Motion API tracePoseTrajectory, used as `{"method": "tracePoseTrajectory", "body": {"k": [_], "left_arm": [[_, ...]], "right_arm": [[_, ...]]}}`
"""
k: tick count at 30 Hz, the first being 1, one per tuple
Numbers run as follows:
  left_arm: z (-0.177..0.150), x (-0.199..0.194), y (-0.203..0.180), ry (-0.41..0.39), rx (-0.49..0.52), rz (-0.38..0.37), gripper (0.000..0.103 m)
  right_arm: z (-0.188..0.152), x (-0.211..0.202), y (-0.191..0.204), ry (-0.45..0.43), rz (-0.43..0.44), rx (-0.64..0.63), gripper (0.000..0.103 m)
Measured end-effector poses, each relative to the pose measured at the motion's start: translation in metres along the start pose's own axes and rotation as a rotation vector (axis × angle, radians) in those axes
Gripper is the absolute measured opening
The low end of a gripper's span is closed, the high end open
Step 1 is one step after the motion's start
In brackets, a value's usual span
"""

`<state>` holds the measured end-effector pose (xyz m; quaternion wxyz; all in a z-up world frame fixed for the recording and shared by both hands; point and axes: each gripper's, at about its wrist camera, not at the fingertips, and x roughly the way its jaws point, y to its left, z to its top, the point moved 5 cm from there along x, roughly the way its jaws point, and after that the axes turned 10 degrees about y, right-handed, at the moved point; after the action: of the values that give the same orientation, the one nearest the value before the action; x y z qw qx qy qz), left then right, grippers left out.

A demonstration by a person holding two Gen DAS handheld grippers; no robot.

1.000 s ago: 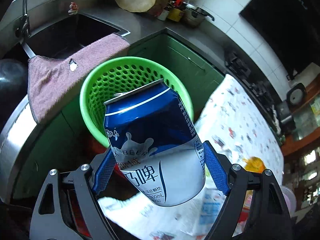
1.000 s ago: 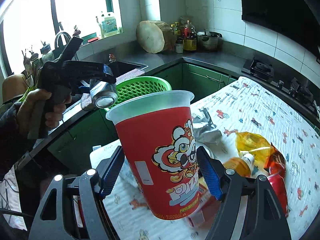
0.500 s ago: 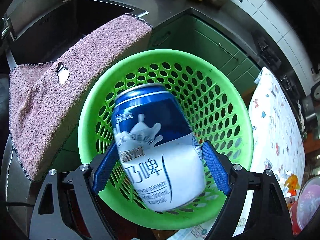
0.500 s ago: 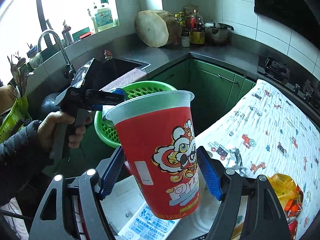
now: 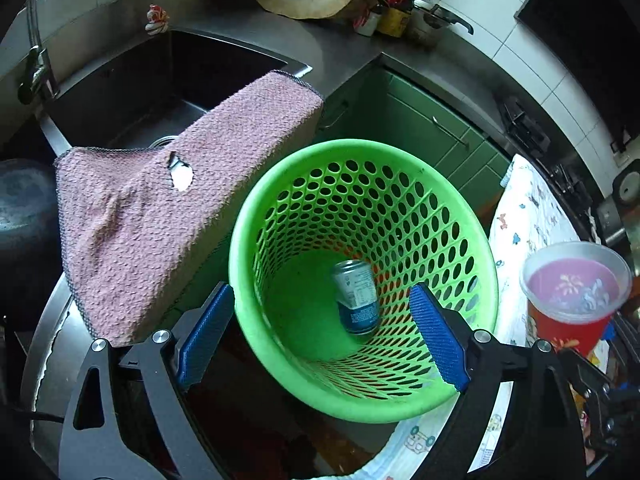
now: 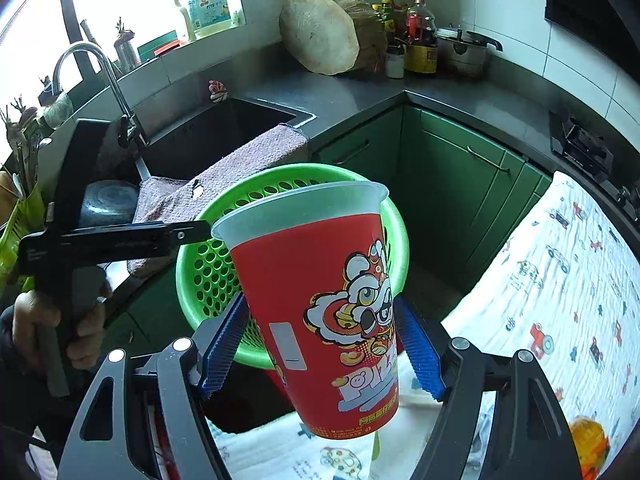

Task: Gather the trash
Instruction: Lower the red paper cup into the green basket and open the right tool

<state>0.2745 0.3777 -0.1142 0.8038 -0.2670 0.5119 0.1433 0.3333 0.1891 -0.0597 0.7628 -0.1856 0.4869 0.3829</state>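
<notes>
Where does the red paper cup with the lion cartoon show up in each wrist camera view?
Left wrist view: the red paper cup with the lion cartoon sits at the right edge, seen from above, beside the green perforated plastic basket.
Right wrist view: the cup fills the centre, clamped by the right gripper, in front of the basket.
Shared landmark: the pink towel draped over the sink edge.

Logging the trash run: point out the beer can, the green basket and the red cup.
beer can [image 5: 355, 300]: left wrist view, its side.
green basket [image 5: 256, 216]: left wrist view, rim's left edge.
red cup [image 6: 312, 300]: right wrist view, printed wall.
</notes>
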Motion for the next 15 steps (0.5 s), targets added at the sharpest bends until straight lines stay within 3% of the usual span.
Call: {"method": "tracePoseTrajectory", "body": {"k": [6,12,15], "left_arm": [[-0.010,-0.025,0.027,-0.046,-0.039,0.026,0.090],[-0.022,-0.030,0.050,-0.044,-0.082,0.047,0.091],[-0.027,-0.030,0.056,-0.039,-0.093,0.050,0.091]], "right_arm": [[0.025,0.045,0.016,0.080,-0.001,-0.043,0.071],[0.041,0.080,0.033,0.106,-0.017,-0.094,0.072],[0.048,0.082,0.038,0.085,-0.044,-0.119,0.088]]}}
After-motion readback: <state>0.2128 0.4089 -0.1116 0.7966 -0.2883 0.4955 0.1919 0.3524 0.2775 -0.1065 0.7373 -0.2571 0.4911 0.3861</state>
